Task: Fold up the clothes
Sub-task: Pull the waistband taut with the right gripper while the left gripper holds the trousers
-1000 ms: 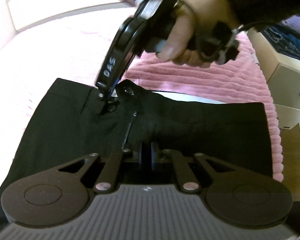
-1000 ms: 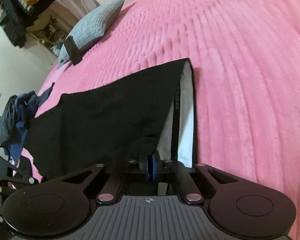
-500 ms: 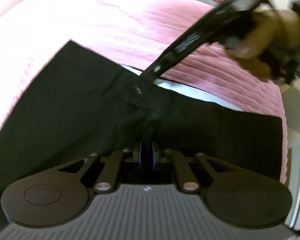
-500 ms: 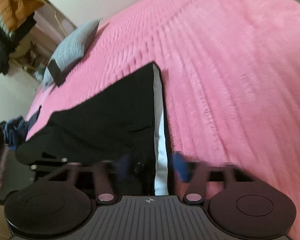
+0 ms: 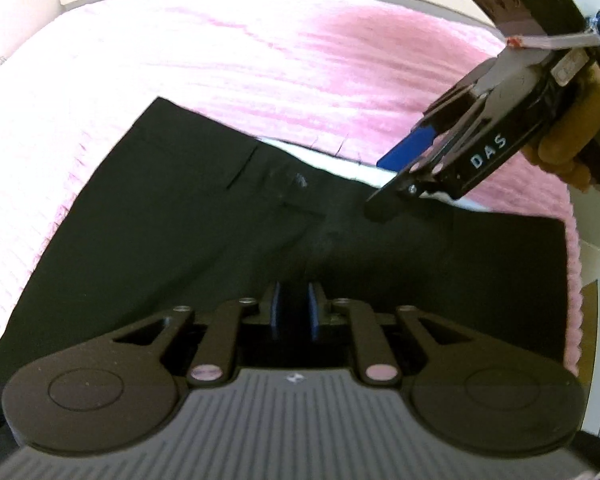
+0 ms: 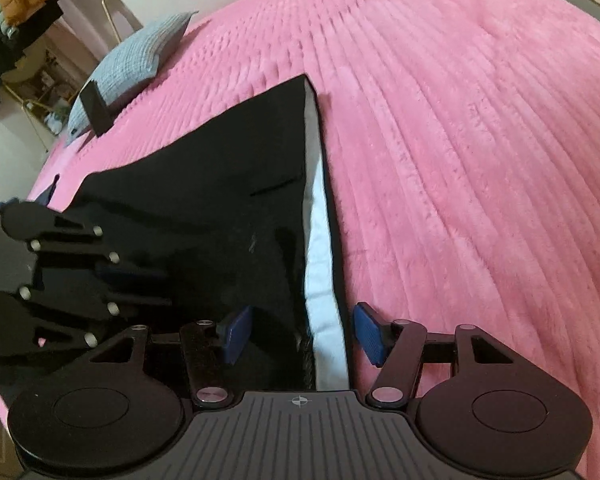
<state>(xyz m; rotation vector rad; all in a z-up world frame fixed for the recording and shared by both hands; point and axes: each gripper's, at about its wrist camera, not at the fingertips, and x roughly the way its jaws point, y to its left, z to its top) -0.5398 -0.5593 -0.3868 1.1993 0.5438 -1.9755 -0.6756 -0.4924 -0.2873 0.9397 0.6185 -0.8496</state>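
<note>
Black trousers [image 5: 180, 232] lie flat on a pink bedspread [image 6: 480, 160], waistband far from the left wrist camera, white lining [image 6: 320, 272] showing at its edge. My left gripper [image 5: 294, 308] is low over the trouser front. Its jaws are opening, a narrow gap between the blue pads with black cloth in it, not pressed. My right gripper [image 6: 302, 334] stands open astride the waistband edge, pads clear of it. In the left wrist view the right gripper [image 5: 384, 184] hangs over the waistband at right, held by a hand. The left gripper [image 6: 168, 287] shows at the right view's left side.
A grey pillow [image 6: 136, 64] and a small dark upright object [image 6: 96, 108] lie at the bed's far end. Clothes hang on a rack [image 6: 12, 0] beyond. White furniture [image 5: 596, 264] stands close to the bed's right edge. Wide pink bedspread lies right of the trousers.
The right gripper let go of the waistband, opened wide and slid right along it in the left wrist view. The left gripper's pads have parted a little.
</note>
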